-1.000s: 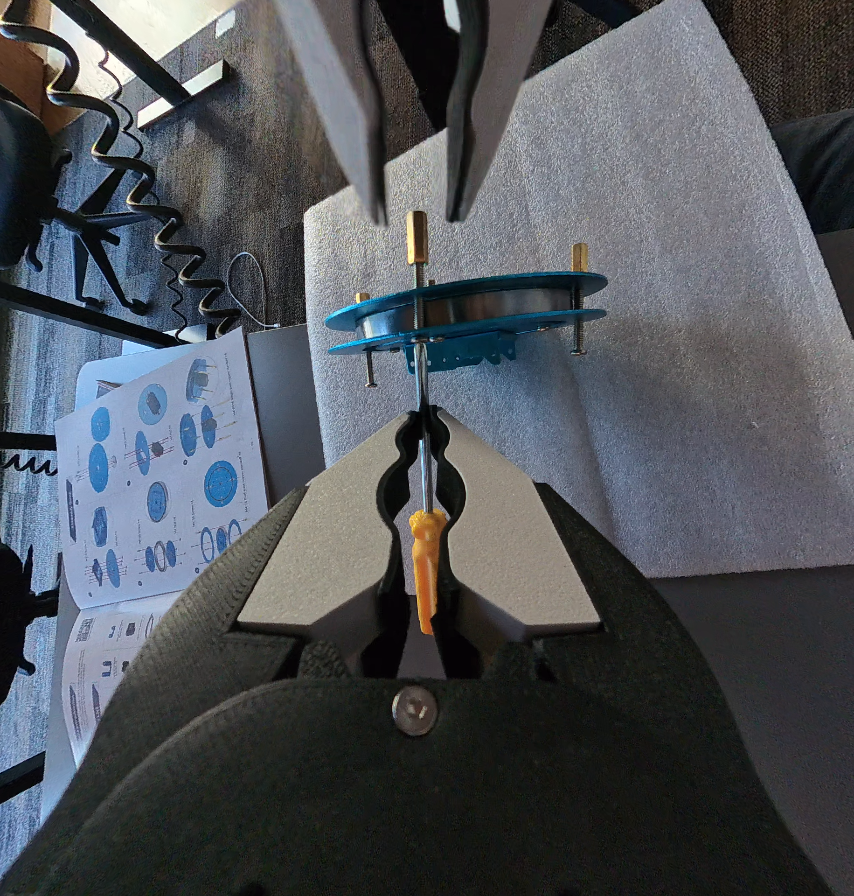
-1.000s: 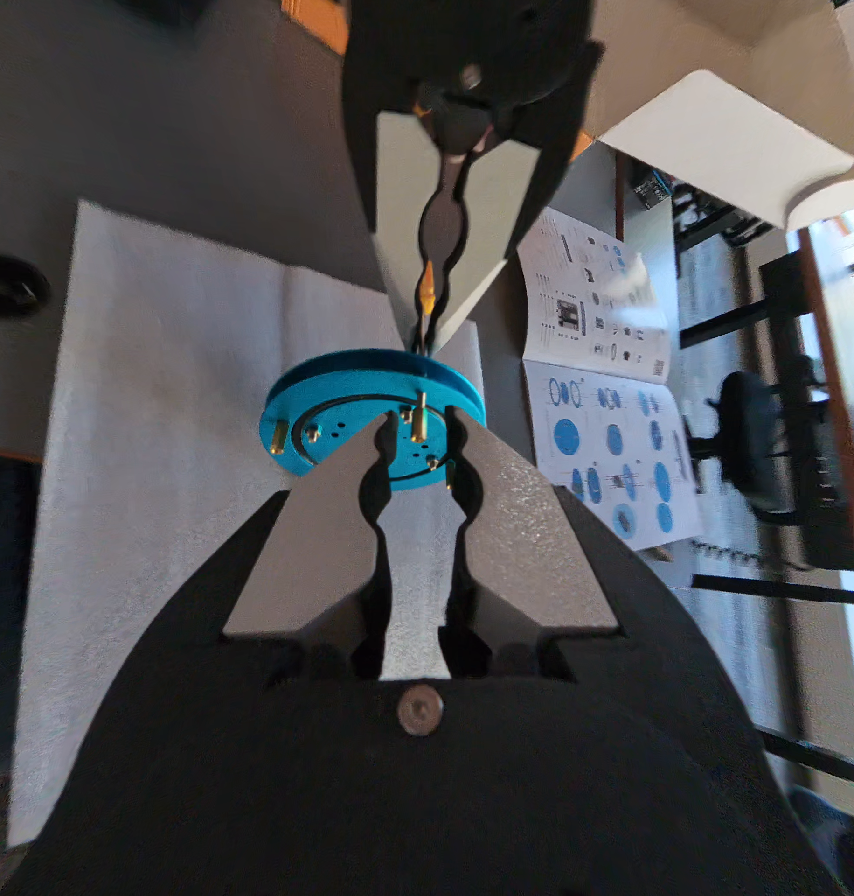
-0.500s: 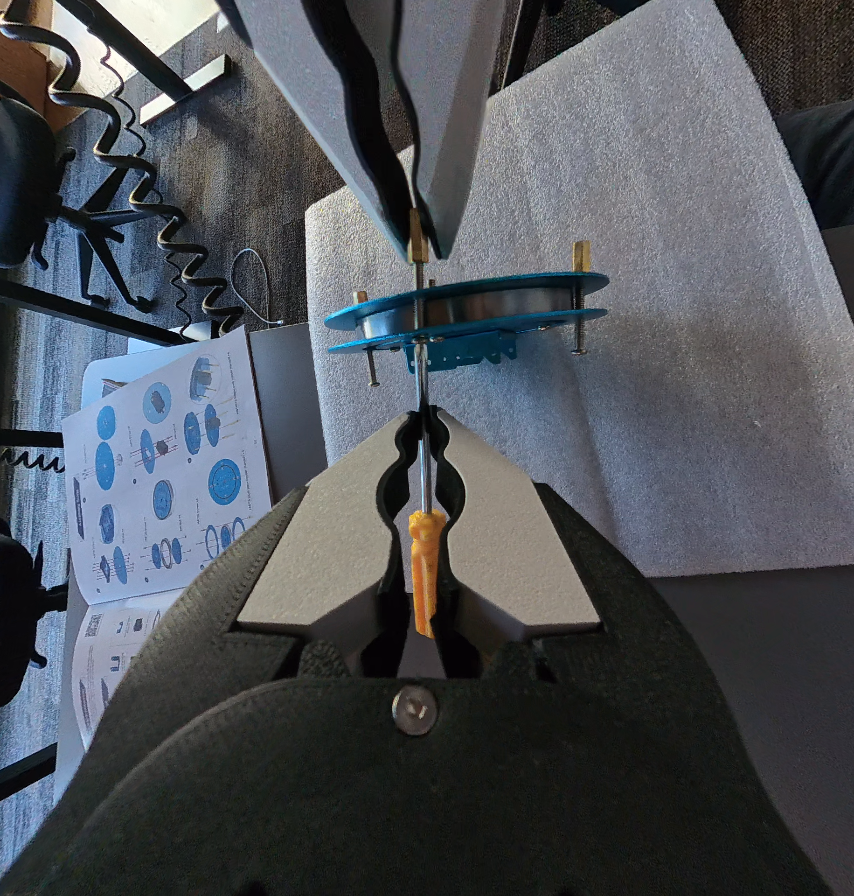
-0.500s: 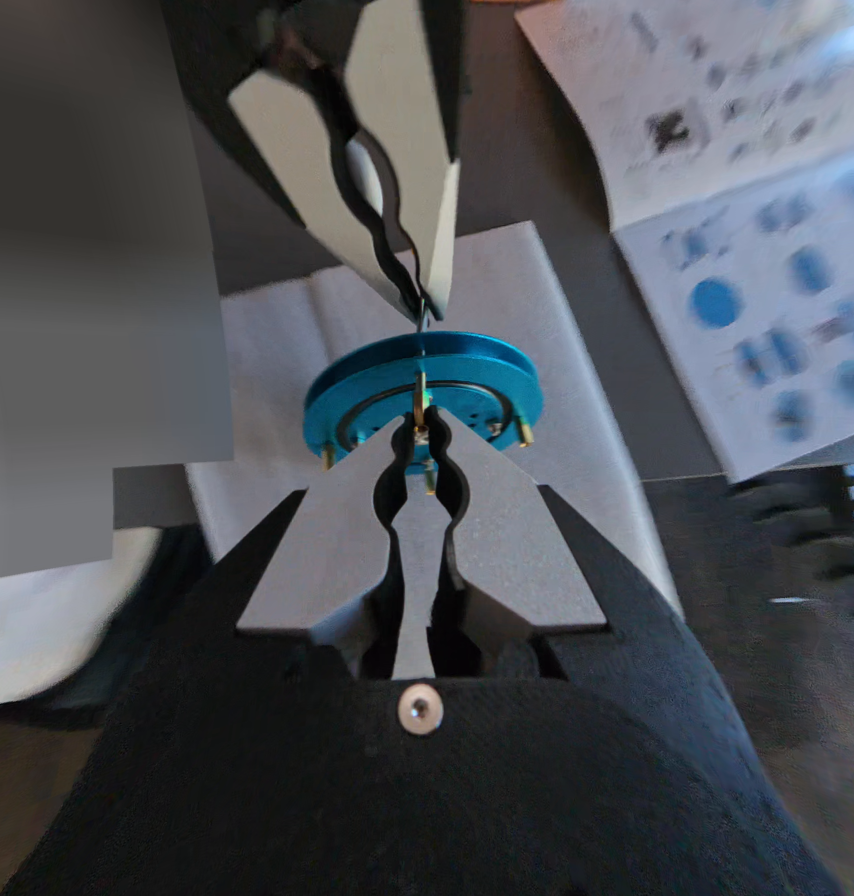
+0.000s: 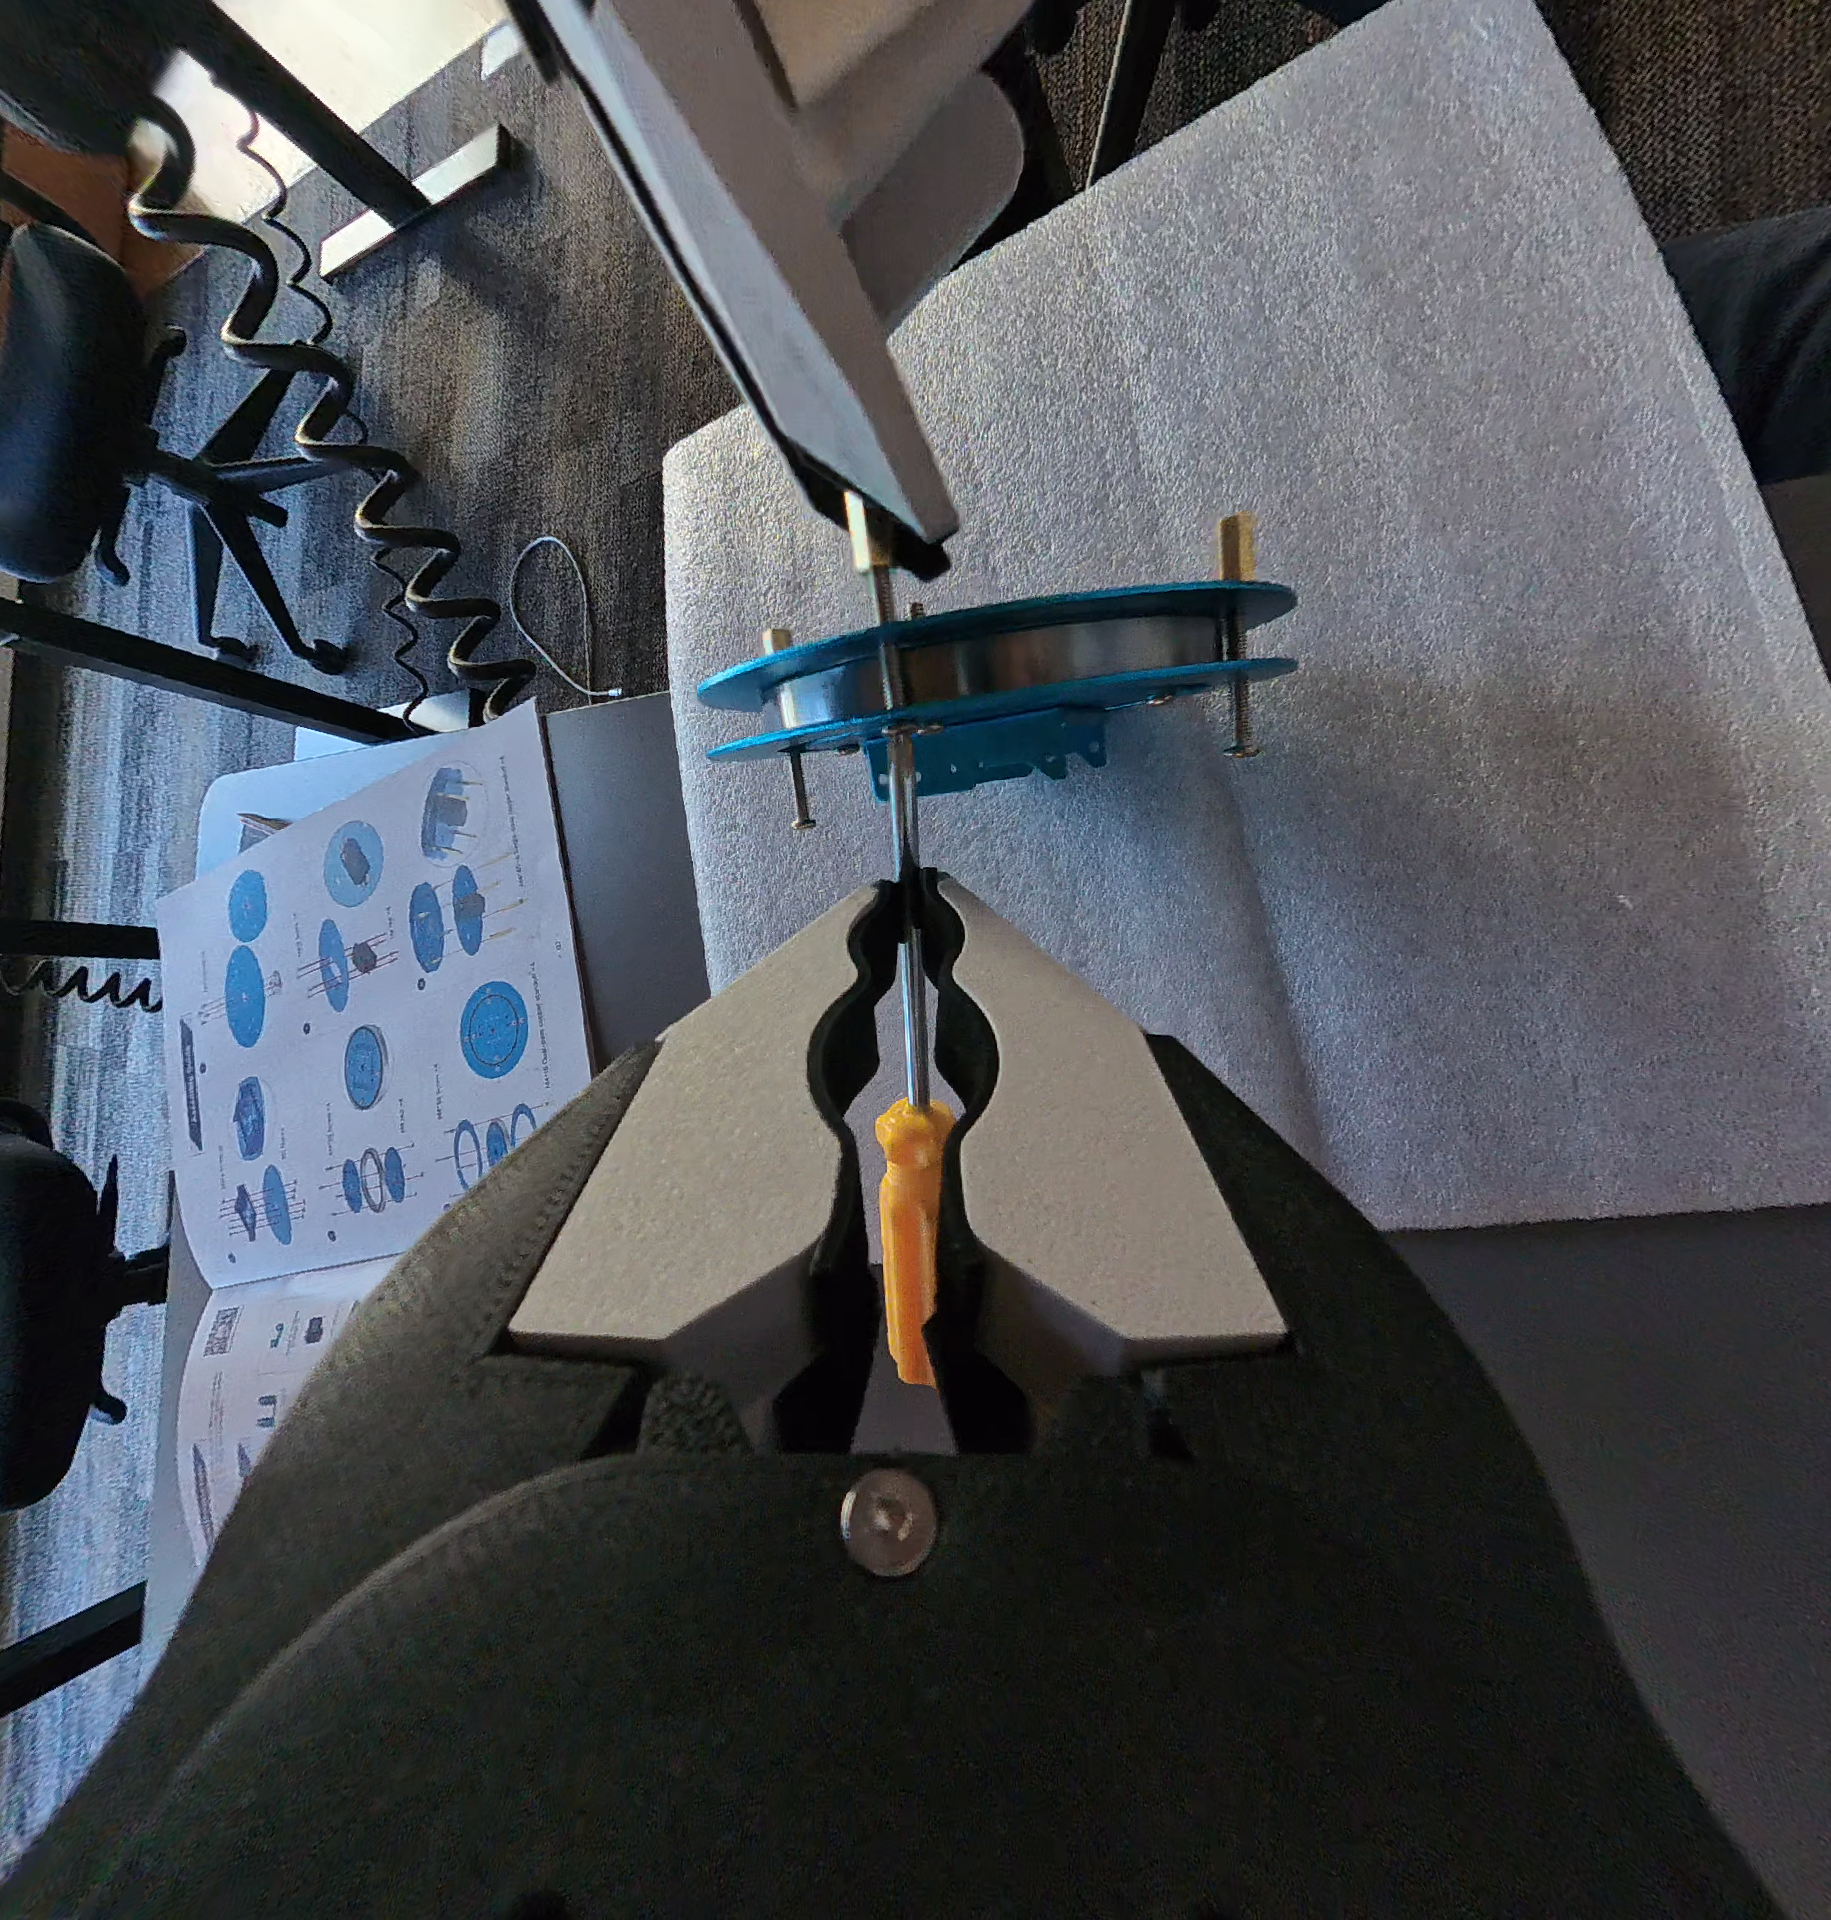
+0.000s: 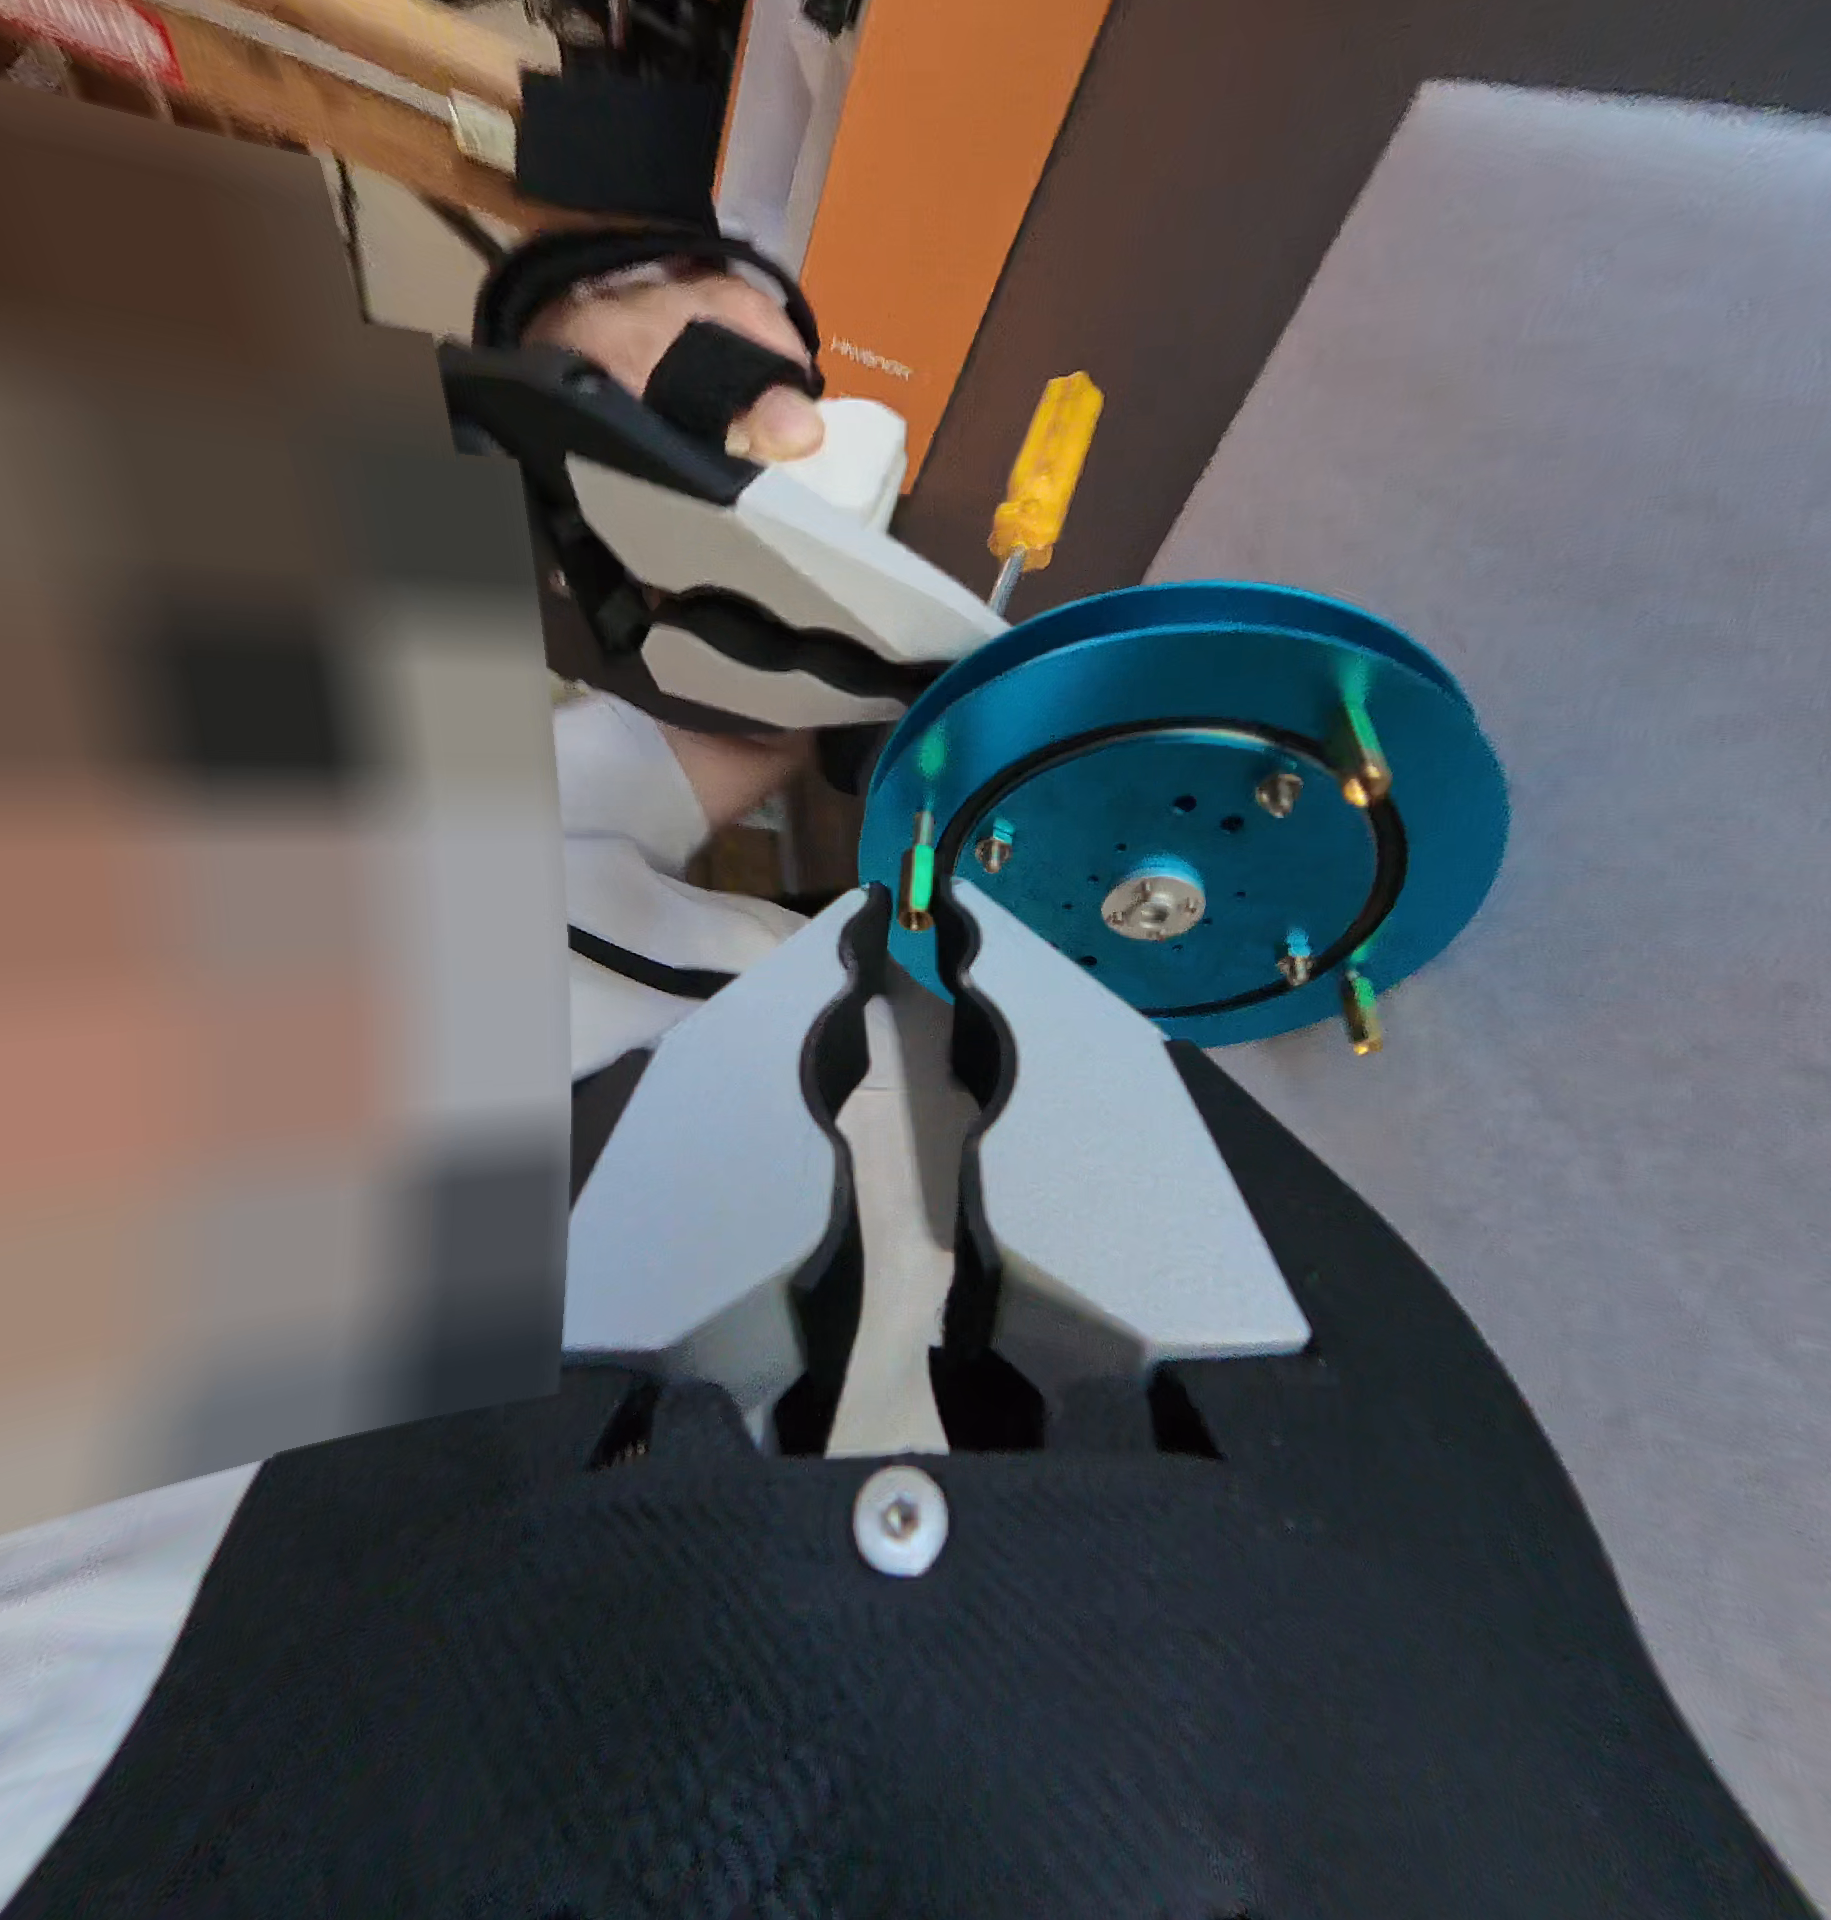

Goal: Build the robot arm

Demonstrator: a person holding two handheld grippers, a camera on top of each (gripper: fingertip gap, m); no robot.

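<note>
Presently, item one: small screwdriver with translucent orange plastic handle and thin steel shaft (image 5: 909,1226), clenched between the fingers of my left gripper (image 5: 909,883). It looks light and stiff; the slick handle would likely twist in a loose grip, so I take it at the shaft.

Item two: round blue metal two-disc assembly with a silvery ring between the discs (image 5: 994,665), raised off the mat. The screwdriver tip meets its lower disc. I judge it rigid and fairly heavy, best held by its rim or posts.

Item three: brass standoff post (image 6: 916,878), between the tips of my right gripper (image 6: 911,899); whether they pinch it, I cannot tell.

Surface: white foam mat (image 5: 1410,520) on a grey worktop (image 5: 1617,1403). Printed instruction sheet with blue diagrams (image 5: 371,987) lies alongside. Room: carpet, an office chair (image 5: 38,416), a coiled cable (image 5: 371,416).
</note>
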